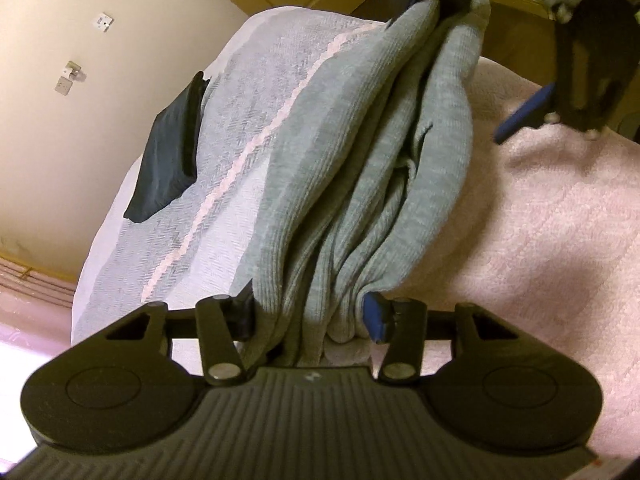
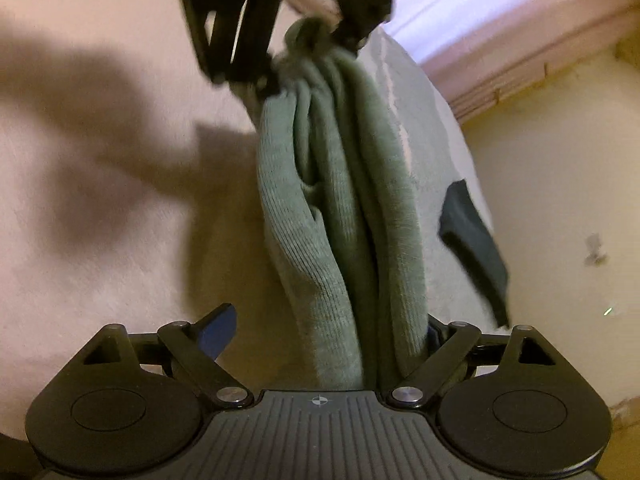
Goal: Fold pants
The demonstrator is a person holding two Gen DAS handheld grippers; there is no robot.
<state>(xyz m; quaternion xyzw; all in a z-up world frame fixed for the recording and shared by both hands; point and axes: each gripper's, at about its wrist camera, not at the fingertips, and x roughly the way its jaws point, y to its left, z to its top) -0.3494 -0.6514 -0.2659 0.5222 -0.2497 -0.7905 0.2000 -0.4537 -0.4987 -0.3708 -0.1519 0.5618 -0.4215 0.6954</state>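
The grey-green pants (image 1: 360, 184) are bunched lengthwise into a thick rope of folds and stretched between the two grippers above the bed (image 1: 560, 240).

The left gripper (image 1: 312, 320) has its fingers pressed in on one gathered end of the pants, cloth filling the gap between them.

The right gripper (image 2: 328, 332) has its jaws spread wide. One blue-padded finger (image 2: 218, 330) stands clear of the cloth, while the pants run along the opposite finger; whether that end is truly pinched cannot be told.

A dark folded garment (image 1: 168, 152) lies near the far edge of the bed, on a grey striped blanket (image 1: 240, 128), well apart from the pants.
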